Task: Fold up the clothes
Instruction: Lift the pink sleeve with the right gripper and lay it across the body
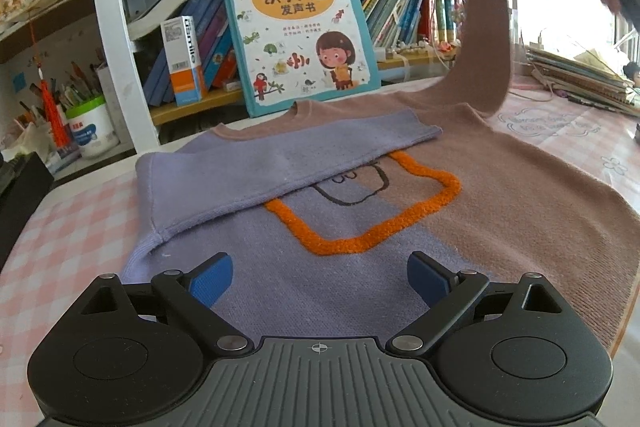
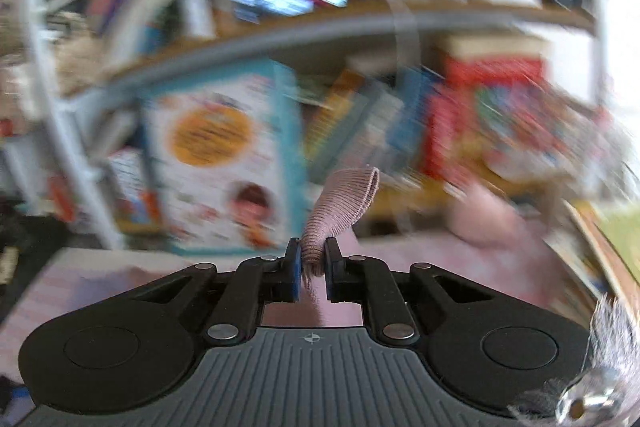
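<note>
Hovering spread and empty over the two-tone purple-and-mauve knit sweater (image 1: pixel 360 227) lying flat on the pink-checked desk (image 1: pixel 60 227), the left tongs (image 1: pixel 320 279) should pin its hem while the right tongs (image 2: pixel 312 269), clamped on the mauve ribbed sleeve cuff (image 2: pixel 344 203), carry it smoothly across the chest.

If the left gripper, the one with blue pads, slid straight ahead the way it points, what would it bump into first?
Probably the purple-and-brown knitted sweater on the table: the open left gripper angles down toward its purple front, just short of the fuzzy orange outline. Depth is uncertain.
</note>
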### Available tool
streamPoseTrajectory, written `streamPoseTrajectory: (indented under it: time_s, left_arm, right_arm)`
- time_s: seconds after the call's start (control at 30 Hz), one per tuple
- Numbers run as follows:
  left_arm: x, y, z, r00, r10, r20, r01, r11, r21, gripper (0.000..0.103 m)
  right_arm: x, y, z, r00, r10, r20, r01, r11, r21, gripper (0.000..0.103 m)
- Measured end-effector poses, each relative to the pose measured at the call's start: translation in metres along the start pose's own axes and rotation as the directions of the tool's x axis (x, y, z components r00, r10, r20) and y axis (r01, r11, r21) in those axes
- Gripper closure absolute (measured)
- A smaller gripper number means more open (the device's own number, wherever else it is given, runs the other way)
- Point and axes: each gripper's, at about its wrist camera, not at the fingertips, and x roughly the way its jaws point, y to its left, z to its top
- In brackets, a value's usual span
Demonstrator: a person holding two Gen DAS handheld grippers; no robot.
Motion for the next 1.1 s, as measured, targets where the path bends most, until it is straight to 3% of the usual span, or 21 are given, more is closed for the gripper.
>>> streamPoseTrajectory:
  time_s: [0.1, 0.23, 0.43, 0.87, 0.93, 1.1]
  left_arm:
    - [0.0, 0.0, 0.0, 1.0, 0.002, 0.0, -0.002, 1.0, 0.002, 0.007]
    - [0.0, -0.002, 0.001, 1.0, 0.016, 0.0, -0.016, 1.0, 0.009, 0.007]
    - [-0.001, -0.004, 0.001, 1.0, 0.022, 0.004, -0.022, 1.0, 0.018, 0.007]
    - [0.0, -0.001, 0.001, 1.0, 0.01, -0.001, -0.01, 1.0, 0.002, 0.006]
    - [0.0, -0.002, 0.001, 1.0, 0.013, -0.003, -0.013, 1.0, 0.003, 0.006]
    - [0.001, -0.003, 0.002, 1.0, 0.021, -0.008, -0.021, 1.0, 0.009, 0.006]
  right_arm:
    - [0.005, 0.05, 0.017, 0.991, 0.129, 0.035, -0.126, 0.99, -0.056, 0.093]
    - [0.021, 0.109, 0.027, 0.963, 0.269, 0.025, -0.265, 0.957, -0.12, 0.093]
    - [0.058, 0.17, 0.017, 0.921, 0.386, -0.05, -0.389, 0.907, -0.162, 0.093]
    - [0.119, 0.207, -0.021, 0.875, 0.442, -0.196, -0.465, 0.88, -0.095, 0.091]
    - [0.122, 0.209, -0.025, 0.868, 0.451, -0.207, -0.475, 0.876, -0.085, 0.079]
    - [0.115, 0.206, -0.026, 0.859, 0.474, -0.192, -0.495, 0.865, -0.078, 0.075]
